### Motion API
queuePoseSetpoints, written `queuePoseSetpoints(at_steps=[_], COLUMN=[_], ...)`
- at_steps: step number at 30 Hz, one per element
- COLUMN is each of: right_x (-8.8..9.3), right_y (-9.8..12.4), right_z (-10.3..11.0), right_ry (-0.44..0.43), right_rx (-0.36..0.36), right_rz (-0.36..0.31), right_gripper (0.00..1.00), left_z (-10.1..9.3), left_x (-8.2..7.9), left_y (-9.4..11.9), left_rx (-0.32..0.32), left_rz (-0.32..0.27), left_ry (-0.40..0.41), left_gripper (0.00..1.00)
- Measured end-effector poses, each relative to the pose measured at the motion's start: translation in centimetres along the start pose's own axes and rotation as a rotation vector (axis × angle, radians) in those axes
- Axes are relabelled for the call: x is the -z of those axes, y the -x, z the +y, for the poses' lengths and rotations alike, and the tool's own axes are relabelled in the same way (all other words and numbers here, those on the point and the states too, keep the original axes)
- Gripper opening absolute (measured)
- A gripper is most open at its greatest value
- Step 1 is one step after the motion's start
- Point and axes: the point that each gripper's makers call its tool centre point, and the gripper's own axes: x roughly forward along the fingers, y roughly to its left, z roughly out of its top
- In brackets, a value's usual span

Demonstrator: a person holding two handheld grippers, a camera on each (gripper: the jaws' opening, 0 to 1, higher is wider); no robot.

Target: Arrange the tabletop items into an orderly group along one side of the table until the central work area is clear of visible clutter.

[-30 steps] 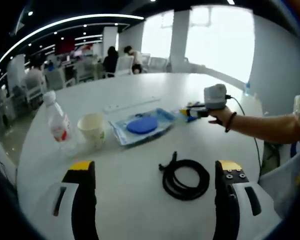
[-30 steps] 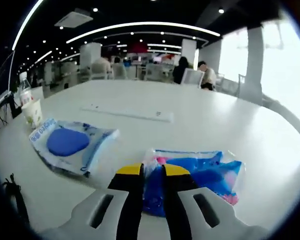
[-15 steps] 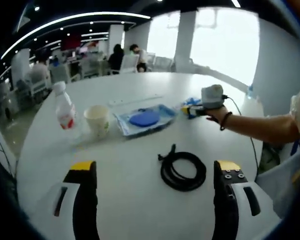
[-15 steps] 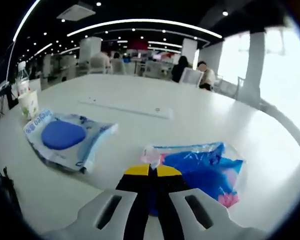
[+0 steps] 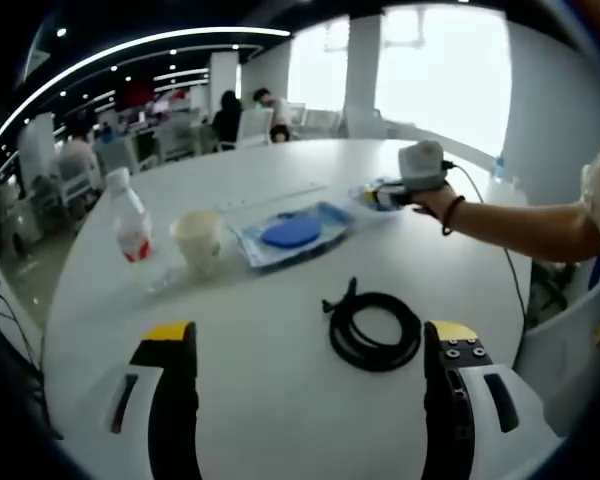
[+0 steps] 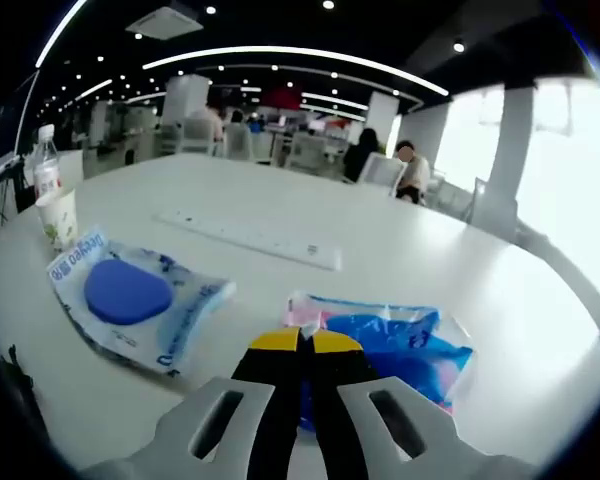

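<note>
Tabletop (image 5: 280, 350) clutter is seen spread out: a coiled black cable (image 5: 372, 332) lies between the released fingers of the left gripper (image 5: 310, 345), with a paper cup (image 5: 200, 240) and water bottle (image 5: 128, 218) at 10 o'clock beside a blue pad packet (image 5: 290, 232). The right gripper (image 6: 302, 342) is clenched on a blue-pink packet (image 6: 400, 345); a white power strip (image 6: 250, 237) lies at 12 o'clock.

Left tool (image 5: 310, 345): jaws spread wide apart, holding nothing.
Right tool (image 6: 302, 342): yellow-tipped jaws pressed together.
Right forearm (image 5: 525, 225): stretched out, dark band at the wrist.
</note>
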Motion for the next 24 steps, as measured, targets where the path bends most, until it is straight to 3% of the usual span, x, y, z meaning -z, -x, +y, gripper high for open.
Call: queuePoseSetpoints(at_steps=[11,24], right_x=[0.8,1.9], right_y=[-1.4,-1.8], right_z=[1.7,2.3], right_ry=[-0.007,-0.055], right_rx=[-0.037,-0.045], right_rz=[0.040,0.067], right_gripper=[0.01,0.01], left_z=[0.0,0.1], left_x=[0.3,1.1], left_y=[0.0,0.0], left_rx=[0.013,0.021], left_rz=[0.005,0.017], left_ry=[0.016,0.019], left_gripper=[0.91,0.92])
